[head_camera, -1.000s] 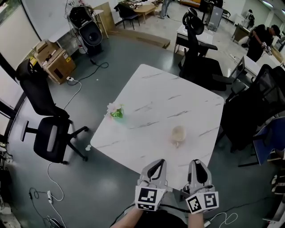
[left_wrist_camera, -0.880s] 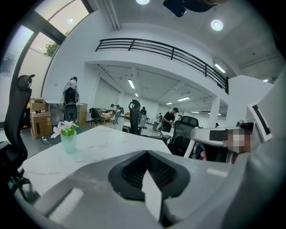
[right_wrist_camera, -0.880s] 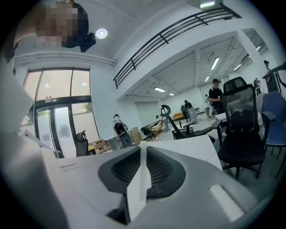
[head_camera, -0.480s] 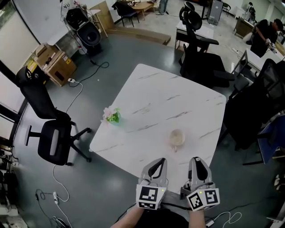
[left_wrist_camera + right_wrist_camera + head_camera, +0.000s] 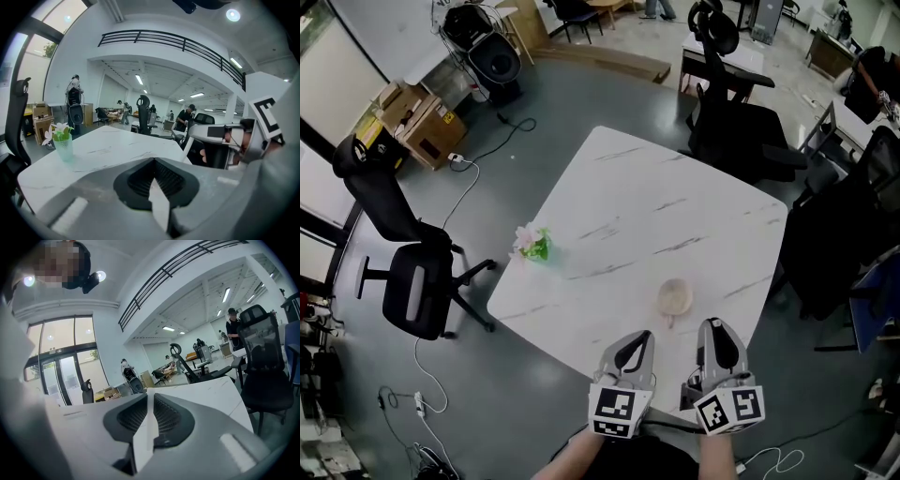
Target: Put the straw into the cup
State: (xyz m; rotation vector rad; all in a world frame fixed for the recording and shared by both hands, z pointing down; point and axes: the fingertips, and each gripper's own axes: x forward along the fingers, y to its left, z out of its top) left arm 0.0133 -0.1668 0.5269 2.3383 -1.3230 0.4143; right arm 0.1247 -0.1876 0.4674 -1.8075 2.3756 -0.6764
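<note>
Right tool (image 5: pixel 716 326) just short of cup (image 5: pixel 674 298)

The worktop (image 5: pixel 675 202) is a smooth white marble-look surface, faintly glossy and grey-veined. The cup (image 5: pixel 674 297) looks matt beige. The left claw (image 5: pixel 639 336) and right claw (image 5: pixel 712 324) are matt grey plastic with ribbed black pads (image 5: pixel 137 180).

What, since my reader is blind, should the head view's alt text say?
From above, a white marble table holds a pale cup near its front edge and a vase of flowers at its left. The left claw and right claw point toward it from below. Around stand office chairs.
</note>
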